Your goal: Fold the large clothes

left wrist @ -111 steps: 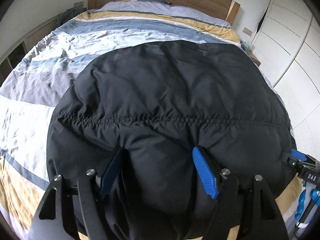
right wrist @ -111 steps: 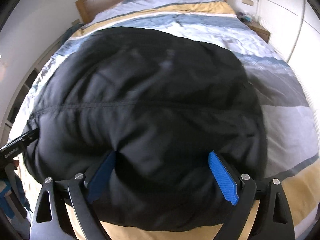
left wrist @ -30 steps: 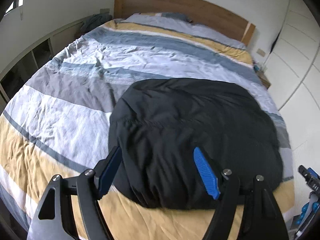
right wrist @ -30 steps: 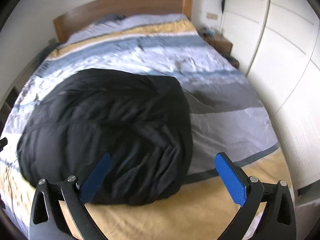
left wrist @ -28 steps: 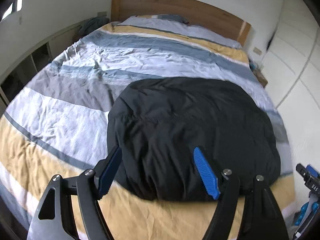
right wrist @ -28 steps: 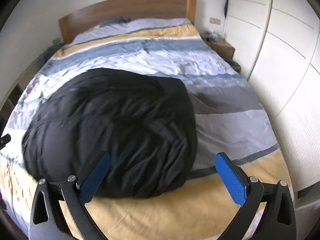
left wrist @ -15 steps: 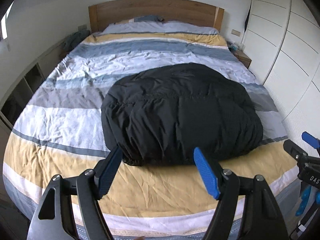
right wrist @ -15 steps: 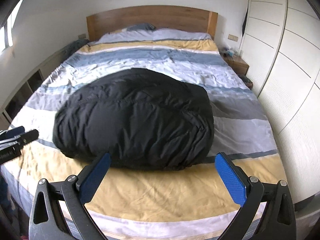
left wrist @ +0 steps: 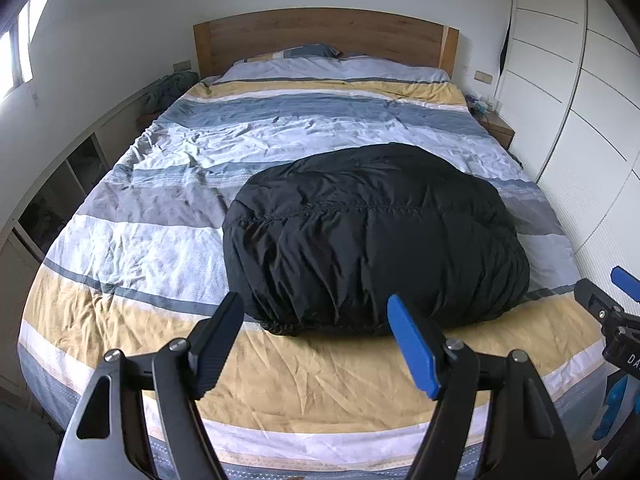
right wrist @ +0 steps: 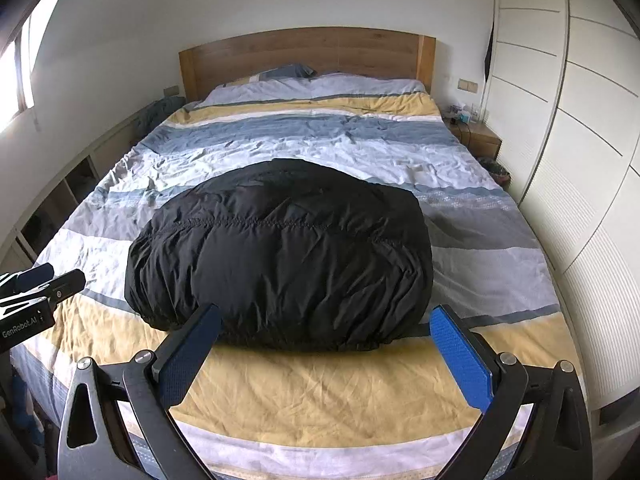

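A black puffy jacket point(left wrist: 372, 236) lies folded into a compact mound on the striped duvet, near the foot of the bed; it also shows in the right wrist view point(right wrist: 280, 256). My left gripper point(left wrist: 316, 332) is open and empty, held back from the jacket above the yellow stripe at the bed's foot. My right gripper point(right wrist: 326, 344) is open and empty, also back from the jacket's near edge. Each gripper shows at the edge of the other's view, the right one point(left wrist: 616, 292) and the left one point(right wrist: 44, 280).
The bed point(left wrist: 132, 320) has a wooden headboard point(left wrist: 320, 36) and pillows at the far end. White wardrobe doors point(right wrist: 580, 160) run along the right side. A nightstand point(right wrist: 476, 136) stands at the far right, low shelving point(left wrist: 60, 184) along the left wall.
Both grippers have let go of the jacket and pulled back and up from it; the jacket now lies on its own and looks smaller in both views.
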The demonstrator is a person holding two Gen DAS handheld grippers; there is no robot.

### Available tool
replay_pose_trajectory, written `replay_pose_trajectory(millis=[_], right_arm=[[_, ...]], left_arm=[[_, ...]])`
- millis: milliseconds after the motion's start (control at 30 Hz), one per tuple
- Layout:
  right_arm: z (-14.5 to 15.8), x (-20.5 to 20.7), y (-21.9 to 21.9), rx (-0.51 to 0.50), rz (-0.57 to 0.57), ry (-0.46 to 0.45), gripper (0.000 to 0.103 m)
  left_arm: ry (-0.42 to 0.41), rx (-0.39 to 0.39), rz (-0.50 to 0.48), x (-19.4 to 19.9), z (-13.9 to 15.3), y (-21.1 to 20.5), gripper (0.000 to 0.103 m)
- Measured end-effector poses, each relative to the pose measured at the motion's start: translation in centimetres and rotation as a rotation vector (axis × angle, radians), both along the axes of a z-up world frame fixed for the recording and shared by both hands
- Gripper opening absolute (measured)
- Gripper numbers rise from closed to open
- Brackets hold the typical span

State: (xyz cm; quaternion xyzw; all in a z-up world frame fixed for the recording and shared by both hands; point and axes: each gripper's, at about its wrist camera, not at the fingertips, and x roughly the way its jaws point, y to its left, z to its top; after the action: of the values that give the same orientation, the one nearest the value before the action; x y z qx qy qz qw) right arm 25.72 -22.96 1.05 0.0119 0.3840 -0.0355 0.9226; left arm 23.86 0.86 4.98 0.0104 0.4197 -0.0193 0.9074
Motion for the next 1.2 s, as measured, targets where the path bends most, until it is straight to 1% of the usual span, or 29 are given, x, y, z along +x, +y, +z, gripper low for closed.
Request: replay_pose_trajectory(millis=[200,400,700,1000,1200], right_arm=[[-0.1,-0.4,0.2,-0.023,-0.017,0.001,0.102],[-0.3,-0.9,0.0,-0.031,-0.026,0.006,0.102],[-1.2,-2.1,-1.3,-0.050,-0.051,0.044,0.103],[-1.9,-2.3,-3.6,-0.038,-0.085,0.066,0.102],[-2.1,-1.9,-4.5,-0.029,-0.089,0.068,0.103]], left_arm=[[0.001,-0.006,-0.003,-0.2,0.1,0.0,0.073],[0.014,-0.003,-0.042,-0.7,-0.1,-1.0,0.073],[0.055,-0.025,-0.091,-1.0,-1.6,-3.4,0.073],[0.078,-0.006,-0.096,-1.0,-2.8,-5.3,0.073],[0.081,-0.005,-0.081,-0.6,-2.9,-5.2,0.073]])
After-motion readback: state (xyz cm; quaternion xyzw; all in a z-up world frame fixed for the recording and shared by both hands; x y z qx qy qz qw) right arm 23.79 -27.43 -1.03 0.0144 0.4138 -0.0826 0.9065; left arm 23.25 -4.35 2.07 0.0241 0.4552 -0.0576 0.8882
